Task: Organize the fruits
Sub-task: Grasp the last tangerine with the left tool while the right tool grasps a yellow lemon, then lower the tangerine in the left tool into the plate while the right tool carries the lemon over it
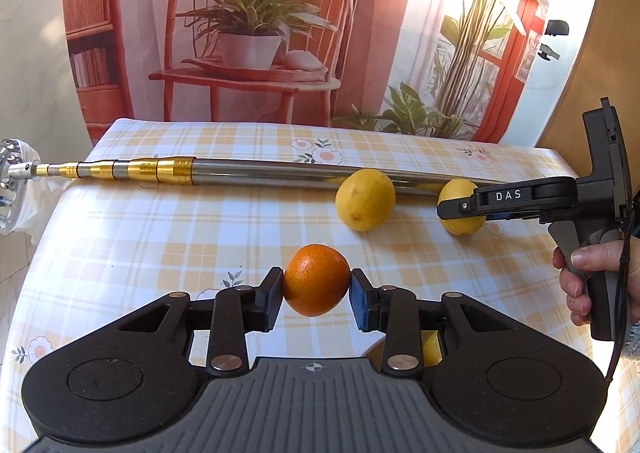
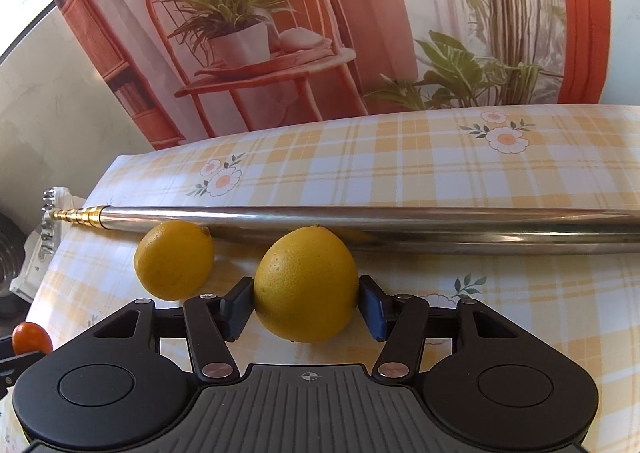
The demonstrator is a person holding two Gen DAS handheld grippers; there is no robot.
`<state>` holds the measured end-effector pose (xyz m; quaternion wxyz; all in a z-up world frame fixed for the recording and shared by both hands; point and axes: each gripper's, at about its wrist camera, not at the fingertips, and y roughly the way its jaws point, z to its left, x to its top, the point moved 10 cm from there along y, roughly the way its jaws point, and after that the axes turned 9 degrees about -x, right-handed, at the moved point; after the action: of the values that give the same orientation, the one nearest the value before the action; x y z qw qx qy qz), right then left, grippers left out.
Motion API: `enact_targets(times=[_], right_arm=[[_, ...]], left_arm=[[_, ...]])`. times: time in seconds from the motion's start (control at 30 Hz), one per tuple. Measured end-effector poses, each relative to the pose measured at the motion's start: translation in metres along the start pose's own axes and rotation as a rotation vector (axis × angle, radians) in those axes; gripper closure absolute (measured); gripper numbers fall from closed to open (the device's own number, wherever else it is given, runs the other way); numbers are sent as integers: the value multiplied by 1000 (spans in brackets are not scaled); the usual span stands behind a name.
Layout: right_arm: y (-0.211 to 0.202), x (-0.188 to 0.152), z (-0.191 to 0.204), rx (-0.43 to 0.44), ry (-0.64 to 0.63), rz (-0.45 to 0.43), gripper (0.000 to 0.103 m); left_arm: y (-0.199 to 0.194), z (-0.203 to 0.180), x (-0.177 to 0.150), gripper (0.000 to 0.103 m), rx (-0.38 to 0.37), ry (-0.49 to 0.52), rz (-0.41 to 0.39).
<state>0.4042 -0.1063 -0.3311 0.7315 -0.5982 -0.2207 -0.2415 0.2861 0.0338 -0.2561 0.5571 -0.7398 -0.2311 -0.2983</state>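
Worktop in checked cloth. Metal pole lies across it at 12 o'clock, two lemons touching or just beside it. Left gripper pinches the orange, apparently lifted just off the cloth, at centre. Right gripper is clamped on one lemon at centre; second lemon sits loose at 10 o'clock just beside it. Another yellow fruit peeks under the left gripper at 5 o'clock. No bowl or tray visible. Judgement: sorting midway, two fruits in hand, none seen placed.
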Motion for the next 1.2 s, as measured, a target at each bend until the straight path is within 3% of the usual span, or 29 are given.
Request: enact_targets(times=[0.4,0.5,0.8,1.2], right_arm=[[-70,-24,-4,32,17,-73,51],[-89,-39,1,19,-22,-93,51],[-134,-80,14,77,-39,-109,51],[-156,-118,32,116,-87,-92,51]], left_arm=[[-23,-27,-13,66,-69,39,-5],[-30,-33,-25,66,-106,19,10],[-51,-45,-63,66,-112,72,52],[-47,-69,-108,66,-178,158,181]])
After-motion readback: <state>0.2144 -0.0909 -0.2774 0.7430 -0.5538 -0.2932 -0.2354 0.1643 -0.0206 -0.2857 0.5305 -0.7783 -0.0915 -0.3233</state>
